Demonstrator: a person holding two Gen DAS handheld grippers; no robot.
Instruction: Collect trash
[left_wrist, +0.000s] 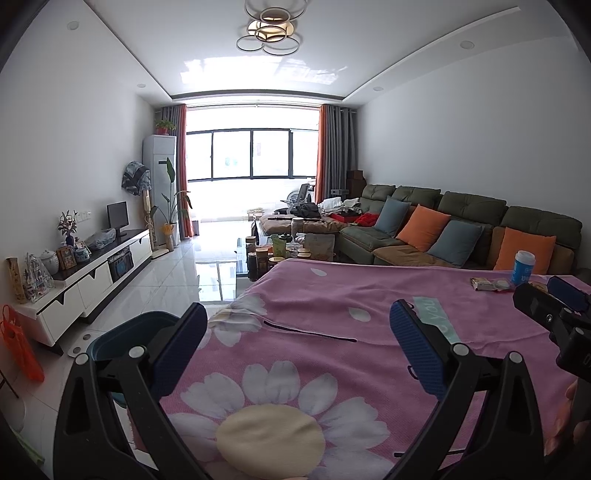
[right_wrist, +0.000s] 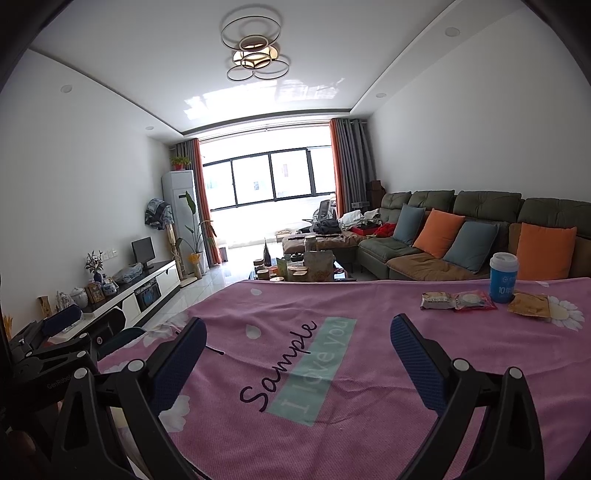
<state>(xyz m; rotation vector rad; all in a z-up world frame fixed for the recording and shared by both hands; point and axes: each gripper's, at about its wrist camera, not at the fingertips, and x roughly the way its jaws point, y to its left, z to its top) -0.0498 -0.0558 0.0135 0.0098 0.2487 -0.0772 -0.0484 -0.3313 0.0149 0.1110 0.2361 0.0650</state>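
On the pink flowered cloth (right_wrist: 369, 295) at the far right lie a tan snack wrapper (right_wrist: 437, 300), a red clear packet (right_wrist: 474, 300) and a brown wrapper (right_wrist: 529, 305), beside a blue and white cup (right_wrist: 503, 277). The left wrist view shows the cup (left_wrist: 522, 267) and wrappers (left_wrist: 489, 284) too. My right gripper (right_wrist: 298, 341) is open and empty, well short of them. My left gripper (left_wrist: 298, 328) is open and empty over the cloth's left part. A dark blue bin (left_wrist: 125, 332) stands on the floor just left of the table.
A green sofa (right_wrist: 461, 229) with orange and blue cushions runs behind the table on the right. A glass coffee table (right_wrist: 303, 269) crowded with jars stands beyond it. A white TV cabinet (left_wrist: 92, 277) lines the left wall. An orange bag (left_wrist: 20, 347) hangs at far left.
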